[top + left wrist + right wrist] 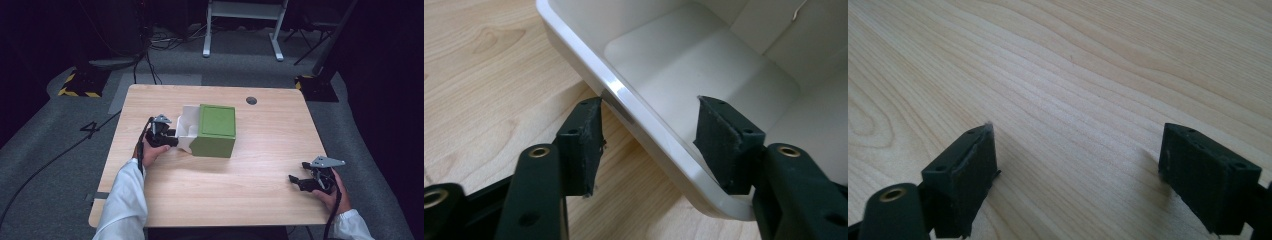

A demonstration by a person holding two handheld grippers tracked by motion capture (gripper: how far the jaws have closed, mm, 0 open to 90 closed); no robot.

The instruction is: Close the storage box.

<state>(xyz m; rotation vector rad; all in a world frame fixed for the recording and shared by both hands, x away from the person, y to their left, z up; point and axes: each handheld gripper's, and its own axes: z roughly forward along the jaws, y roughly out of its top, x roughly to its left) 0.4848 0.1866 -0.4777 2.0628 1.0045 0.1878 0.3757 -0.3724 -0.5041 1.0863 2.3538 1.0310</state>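
Light wooden table [250,165], person at the near edge, both forearms in white sleeves, one gripper in each hand. Green box [215,130] sits a bit left of the table's middle, closed green face up, with a white drawer-like tray [186,127] sticking out of its left side. Left gripper [172,136] is right at that tray, held by the left hand [150,150] just beside it on the table. In the left gripper view the jaws are spread apart and straddle the tray's outer wall [644,117]: one pad [584,145] outside over the wood, the other pad [724,142] inside over the tray's white floor. Pads not pressed onto the wall, gap visible either side, so nothing gripped. Tray interior looks bare white, glossy rim, rounded corners. Right gripper [295,181] is well apart from the box, down near the right front corner of the table, held low in the right hand [332,192], grey three-cornered plate [327,161] on top. In the right gripper view its jaws are wide apart with plain wood grain between them, nothing held; the left fingertip [973,170] looks very close to the tabletop, contact can't be told. Small dark round grommet [251,100] near the far edge of the table. Beyond the table: grey carpet, black cables [150,55], white frame legs [240,30], yellow-black striped base [80,85] at far left. Cable trails from the left gripper along the sleeve.
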